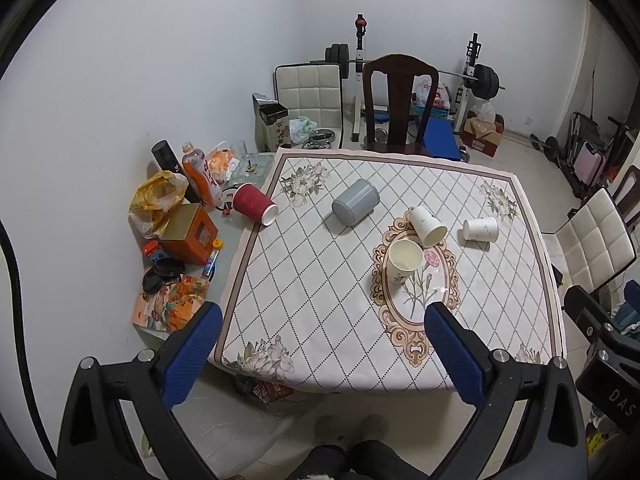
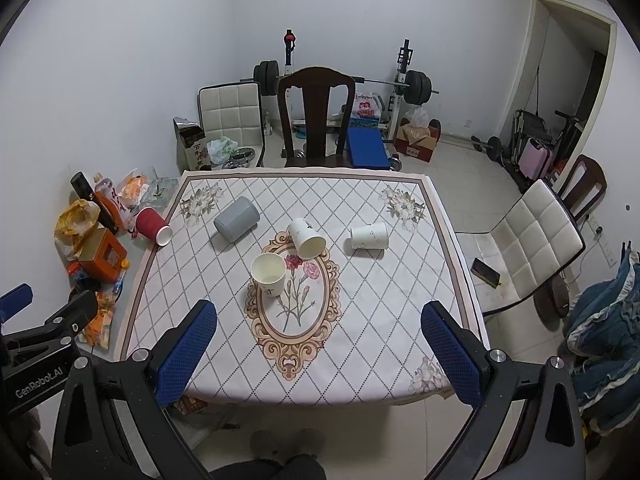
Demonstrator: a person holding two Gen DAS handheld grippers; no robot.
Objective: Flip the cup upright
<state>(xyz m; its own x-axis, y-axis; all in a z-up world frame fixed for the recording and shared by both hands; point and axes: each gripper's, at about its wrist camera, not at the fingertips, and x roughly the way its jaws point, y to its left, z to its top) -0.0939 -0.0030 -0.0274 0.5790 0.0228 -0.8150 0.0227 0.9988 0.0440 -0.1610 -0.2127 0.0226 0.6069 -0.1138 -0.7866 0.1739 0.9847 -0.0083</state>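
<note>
One paper cup point(image 1: 405, 261) stands upright on the tablecloth point(image 1: 320, 320); four others lie tipped. L gripper point(image 1: 323, 328) & R gripper point(image 2: 319, 323) hover w/ jaws spread, empty.

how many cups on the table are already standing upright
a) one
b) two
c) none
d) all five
a) Only the cream paper cup near the front of the oval pattern stands with its mouth up; the red cup, the grey cup and the two white cups all lie on their sides on the table.
</note>
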